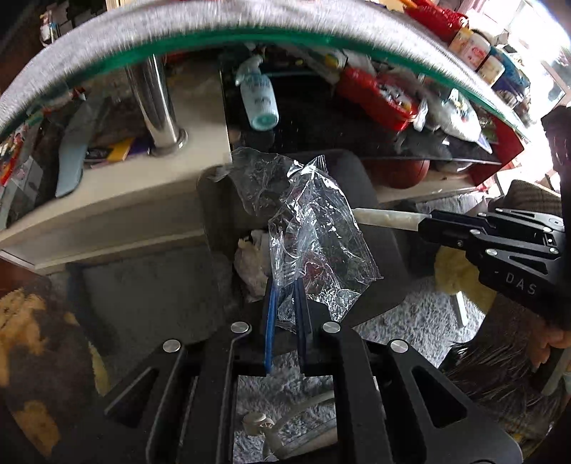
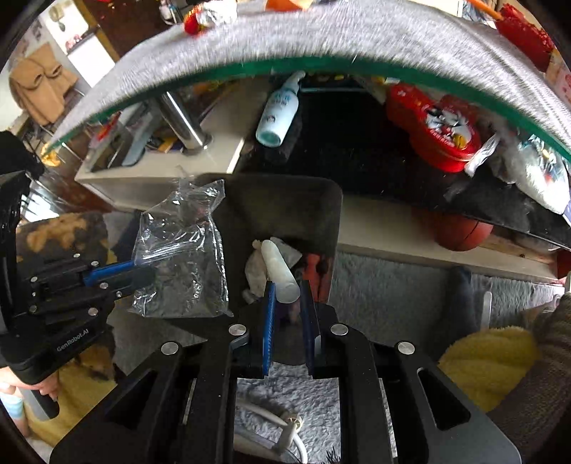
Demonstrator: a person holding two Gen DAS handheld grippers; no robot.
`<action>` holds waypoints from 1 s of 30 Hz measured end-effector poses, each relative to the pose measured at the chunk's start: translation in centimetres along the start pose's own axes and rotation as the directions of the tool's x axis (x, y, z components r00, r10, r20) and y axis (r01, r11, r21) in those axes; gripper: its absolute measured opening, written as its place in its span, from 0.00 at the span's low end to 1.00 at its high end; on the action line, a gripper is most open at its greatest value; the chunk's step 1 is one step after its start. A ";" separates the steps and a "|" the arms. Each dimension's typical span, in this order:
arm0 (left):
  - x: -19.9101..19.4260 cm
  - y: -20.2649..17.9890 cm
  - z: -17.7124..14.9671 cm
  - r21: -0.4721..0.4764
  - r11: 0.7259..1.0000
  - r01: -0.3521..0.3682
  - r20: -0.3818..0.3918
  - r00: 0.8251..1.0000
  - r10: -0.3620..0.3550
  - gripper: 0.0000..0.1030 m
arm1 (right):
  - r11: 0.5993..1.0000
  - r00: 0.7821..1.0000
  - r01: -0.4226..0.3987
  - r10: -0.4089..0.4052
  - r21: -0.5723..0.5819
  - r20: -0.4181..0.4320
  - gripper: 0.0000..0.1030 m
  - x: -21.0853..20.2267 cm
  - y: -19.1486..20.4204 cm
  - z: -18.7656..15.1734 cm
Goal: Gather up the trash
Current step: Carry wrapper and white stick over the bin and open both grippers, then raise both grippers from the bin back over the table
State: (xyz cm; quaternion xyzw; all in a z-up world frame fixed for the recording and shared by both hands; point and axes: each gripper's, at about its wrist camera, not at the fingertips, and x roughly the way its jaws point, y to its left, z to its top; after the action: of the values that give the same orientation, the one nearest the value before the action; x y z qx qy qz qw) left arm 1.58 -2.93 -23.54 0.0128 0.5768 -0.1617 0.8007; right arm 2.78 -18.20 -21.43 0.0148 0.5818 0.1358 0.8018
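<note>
Both grippers point steeply down over a dark bin (image 2: 285,200) that stands on grey shag carpet (image 2: 385,285) just in front of a glass-topped table (image 1: 249,34).

Left gripper (image 1: 285,303): jaws pinched together on a crumpled clear plastic bag (image 1: 310,228). The bag hangs out past the blue fingertips (image 1: 269,307) and over the bin mouth. In the right wrist view the same gripper (image 2: 142,273) comes in from the left, with the bag (image 2: 182,250) spread over the bin's left edge.

Right gripper (image 2: 287,296): jaws closed on one end of a pale, whitish cylinder (image 2: 280,271). Its free end points into the bin. In the left wrist view this gripper (image 1: 424,223) enters from the right, with the cylinder (image 1: 389,216) sticking out leftward above the bin's far right part.

Inside the bin: crumpled pale paper or tissue (image 2: 255,267), lying at the bottom, touching neither gripper.

Lower shelf under the glass top, far side: white spray bottle (image 2: 280,110) lying down, red tin (image 2: 435,125), and an orange-brown ball (image 2: 464,232) below the shelf to the right.

Yellow fabric (image 2: 489,364) lies near right.
</note>
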 end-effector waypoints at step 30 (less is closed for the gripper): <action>-4.0 0.5 3.1 -0.034 0.997 -0.071 0.071 0.995 0.073 0.92 | 0.987 0.980 -0.023 -0.009 0.158 0.198 0.90 -4.2 -2.7 3.5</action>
State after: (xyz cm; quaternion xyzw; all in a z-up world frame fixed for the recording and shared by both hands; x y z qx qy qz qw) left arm 3.42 -2.09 -18.89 0.0151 0.5490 -0.1242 0.8264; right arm 5.45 -21.26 -16.90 0.0941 0.5081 0.0896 0.8515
